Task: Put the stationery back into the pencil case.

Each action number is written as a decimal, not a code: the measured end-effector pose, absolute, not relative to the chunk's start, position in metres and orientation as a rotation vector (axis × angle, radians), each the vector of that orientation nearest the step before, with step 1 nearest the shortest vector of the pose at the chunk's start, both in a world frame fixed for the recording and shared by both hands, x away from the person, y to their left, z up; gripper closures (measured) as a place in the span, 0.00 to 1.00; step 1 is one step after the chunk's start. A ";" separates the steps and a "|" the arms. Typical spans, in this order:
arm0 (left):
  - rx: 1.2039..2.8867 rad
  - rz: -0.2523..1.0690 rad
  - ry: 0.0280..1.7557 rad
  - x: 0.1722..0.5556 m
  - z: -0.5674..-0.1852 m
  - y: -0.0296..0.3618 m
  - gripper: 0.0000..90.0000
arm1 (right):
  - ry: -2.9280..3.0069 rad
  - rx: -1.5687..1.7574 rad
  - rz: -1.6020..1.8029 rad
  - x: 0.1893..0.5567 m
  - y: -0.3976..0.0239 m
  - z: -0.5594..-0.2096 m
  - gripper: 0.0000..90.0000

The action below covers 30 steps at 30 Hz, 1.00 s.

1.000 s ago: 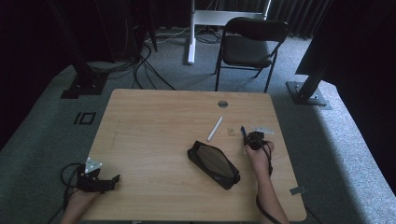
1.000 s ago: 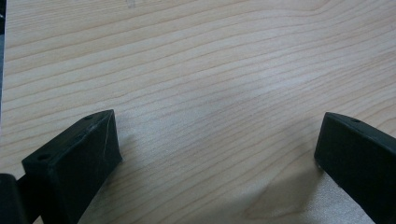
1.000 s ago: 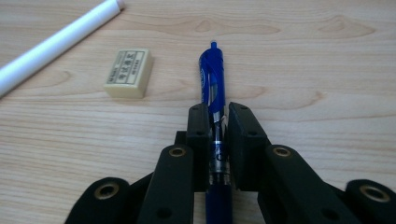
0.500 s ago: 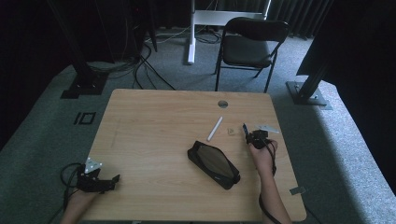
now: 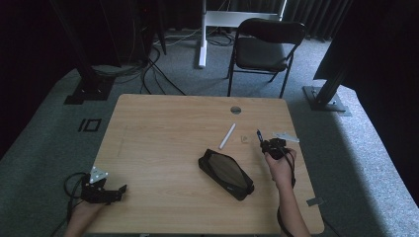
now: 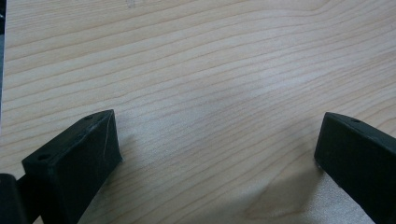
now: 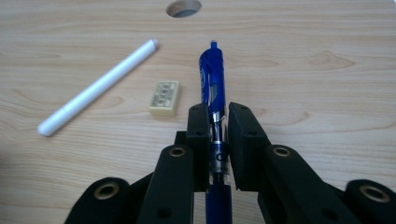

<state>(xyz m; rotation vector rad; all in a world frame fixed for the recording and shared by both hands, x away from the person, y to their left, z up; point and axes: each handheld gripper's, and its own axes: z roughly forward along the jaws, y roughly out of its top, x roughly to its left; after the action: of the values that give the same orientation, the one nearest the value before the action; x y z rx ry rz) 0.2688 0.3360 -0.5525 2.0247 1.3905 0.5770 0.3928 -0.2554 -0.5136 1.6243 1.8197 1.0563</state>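
We see a blue pen (image 7: pixel 212 81), its barrel glossy with a clear middle section, clamped lengthwise between the jaws of the right gripper (image 7: pixel 217 140), just right of the black pouch (image 5: pixel 226 173) on the wooden worktop (image 5: pixel 163 143). Our right gripper view brings out a small cream eraser (image 7: pixel 164 98) and a white stick (image 7: pixel 95 88) beyond the pouch; from above they are mere specks. The left gripper (image 6: pixel 215 154), well left of the pouch, rests with jaws wide apart over bare wood.
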 end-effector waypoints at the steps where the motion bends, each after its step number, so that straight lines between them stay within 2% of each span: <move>1: 2.025 0.577 1.390 0.269 -0.553 0.336 0.00 | 1.821 1.629 1.079 0.392 -0.255 -0.512 0.88; 30: 2.025 0.577 1.391 0.269 -0.552 0.336 0.00 | 1.925 1.415 1.293 0.359 -0.224 -0.459 0.88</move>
<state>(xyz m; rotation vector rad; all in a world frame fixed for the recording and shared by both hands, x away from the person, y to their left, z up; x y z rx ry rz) 0.2688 0.3360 -0.5525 2.0252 1.3905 0.5770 0.3591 -0.2244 -0.4593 1.4149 1.9247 1.2934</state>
